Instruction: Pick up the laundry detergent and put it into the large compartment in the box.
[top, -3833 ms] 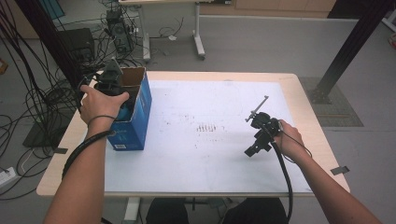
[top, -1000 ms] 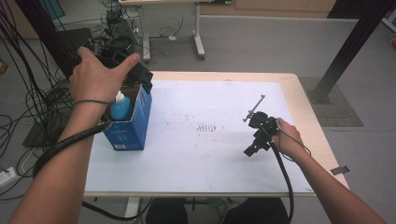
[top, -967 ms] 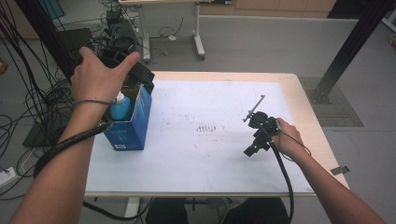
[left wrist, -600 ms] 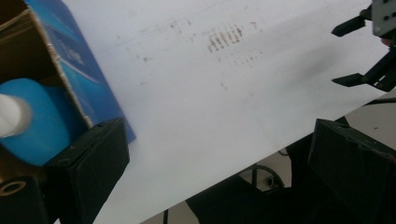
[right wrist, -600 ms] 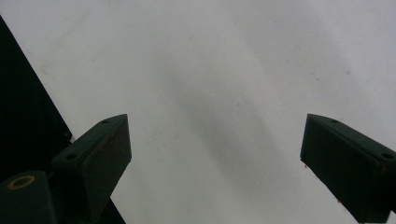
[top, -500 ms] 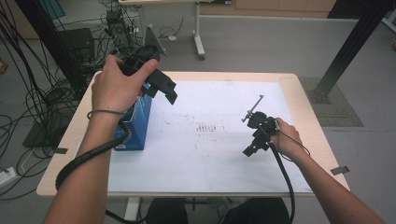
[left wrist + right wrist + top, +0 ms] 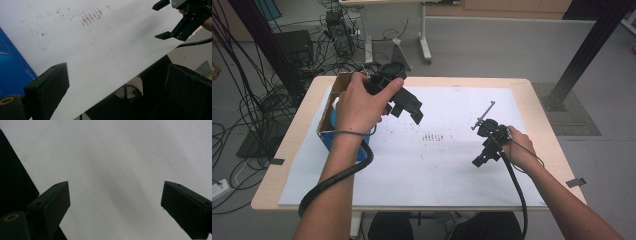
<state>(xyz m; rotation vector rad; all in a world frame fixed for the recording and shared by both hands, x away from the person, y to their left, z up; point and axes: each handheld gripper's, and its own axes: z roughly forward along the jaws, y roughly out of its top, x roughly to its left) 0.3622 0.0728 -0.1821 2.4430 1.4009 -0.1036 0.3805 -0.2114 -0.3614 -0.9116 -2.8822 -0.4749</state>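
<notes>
— What do we see at the open blue cardboard box [image 7: 332,127]?

— We see our left hand [image 7: 361,102] holding the black left gripper [image 7: 408,107] in the air just beside the box, on the side toward the table's middle, above the white paper sheet [image 7: 432,165] that covers the pale wooden table [image 7: 532,100]. Its jaws stand wide apart with nothing between them; the left gripper view looks past them at the bare paper and the box's blue wall.

— And inside the box?

— We make out a pale blue bottle with a white top [image 7: 335,111] standing in it, partly hidden behind our left hand.

— Where is the other tool relative to the box?

— Well apart from it, across the sheet. Our right hand [image 7: 518,149] rests the black right gripper [image 7: 482,156] low over the paper. Its jaws are spread and empty too; we see plain white paper between them in the right gripper view.

— Anything between?

— A patch of small reddish-brown marks [image 7: 433,137] on the paper, between the box and the right gripper.
</notes>
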